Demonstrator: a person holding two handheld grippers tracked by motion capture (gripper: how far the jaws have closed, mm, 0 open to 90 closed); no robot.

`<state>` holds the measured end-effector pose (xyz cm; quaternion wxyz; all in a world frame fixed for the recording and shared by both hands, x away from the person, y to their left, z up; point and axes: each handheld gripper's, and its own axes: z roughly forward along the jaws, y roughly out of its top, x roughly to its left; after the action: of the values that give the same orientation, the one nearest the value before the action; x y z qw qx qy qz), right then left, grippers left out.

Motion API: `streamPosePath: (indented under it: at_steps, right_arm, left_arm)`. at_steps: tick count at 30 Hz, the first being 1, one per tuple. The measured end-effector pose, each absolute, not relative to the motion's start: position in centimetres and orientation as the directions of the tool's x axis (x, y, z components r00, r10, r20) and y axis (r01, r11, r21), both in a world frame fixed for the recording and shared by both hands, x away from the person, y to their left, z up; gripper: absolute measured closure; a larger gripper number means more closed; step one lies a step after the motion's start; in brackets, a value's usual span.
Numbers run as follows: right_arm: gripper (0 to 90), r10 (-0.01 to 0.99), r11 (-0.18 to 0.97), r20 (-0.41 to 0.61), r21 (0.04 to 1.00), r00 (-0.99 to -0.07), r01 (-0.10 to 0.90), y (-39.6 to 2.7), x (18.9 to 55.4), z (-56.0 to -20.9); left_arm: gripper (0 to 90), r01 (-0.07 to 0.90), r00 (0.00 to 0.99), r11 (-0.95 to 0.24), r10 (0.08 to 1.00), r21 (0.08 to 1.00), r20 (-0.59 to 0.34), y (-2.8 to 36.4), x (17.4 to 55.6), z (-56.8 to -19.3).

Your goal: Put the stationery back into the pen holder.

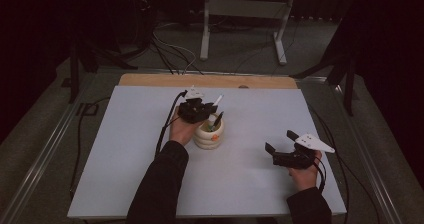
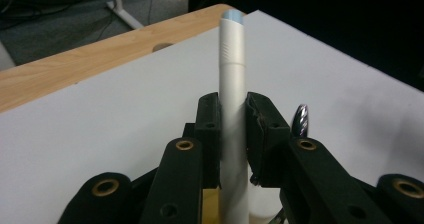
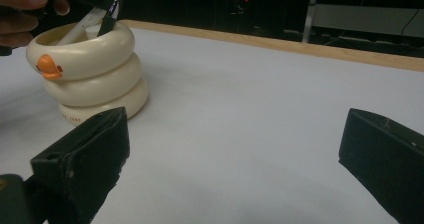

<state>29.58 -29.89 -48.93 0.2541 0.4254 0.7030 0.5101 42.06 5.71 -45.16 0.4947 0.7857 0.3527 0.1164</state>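
The white pen's (image 2: 233,104) lower end is hidden behind the left gripper (image 2: 233,129) at the bottom of its view, and the pen holder's (image 3: 87,69) inside is unseen.

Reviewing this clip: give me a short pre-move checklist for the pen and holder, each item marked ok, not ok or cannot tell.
1. Left gripper shut on the white cylindrical pen: ok, a jaw on each side.
2. Pen's lower end inside the cream ringed duck-shaped holder: ok.
3. Holder upright on the white table mat: ok.
4. Dark pen beside it is clear of the gripper: cannot tell, it stands close.
5. Right gripper open, empty, away from the holder: ok.
6. Pen free to lift without tipping the holder: cannot tell.
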Motion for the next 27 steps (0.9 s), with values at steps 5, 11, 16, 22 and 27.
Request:
streamPosePath:
  at_steps: [5,11,16,22,27]
  right_arm:
    - [0.0,0.857,0.118,0.077,0.933,-0.509,0.340,-29.9,29.6,-48.9]
    - [0.0,0.856,0.124,0.073,0.932,-0.511,0.341,-29.7,29.6,-49.0]
    - [0.0,0.858,0.121,0.076,0.932,-0.509,0.343,-29.8,29.5,-49.0]
    - [0.0,0.857,0.125,0.071,0.932,-0.511,0.340,-29.8,29.5,-49.0]
    - [0.0,0.857,0.126,0.072,0.931,-0.510,0.343,-29.7,29.6,-49.0]
  left_arm:
    - [77.8,0.443,0.716,-0.249,0.677,0.861,-0.173,7.1,41.6,-45.5]
    - [77.7,0.432,0.722,-0.280,0.677,0.857,-0.143,7.5,40.9,-45.6]
    - [78.2,0.420,0.733,-0.320,0.671,0.849,-0.110,7.5,40.1,-45.5]
    - [78.9,0.434,0.738,-0.334,0.665,0.837,-0.117,8.0,39.6,-45.5]
    - [79.9,0.449,0.735,-0.348,0.668,0.823,-0.119,8.0,39.5,-45.3]
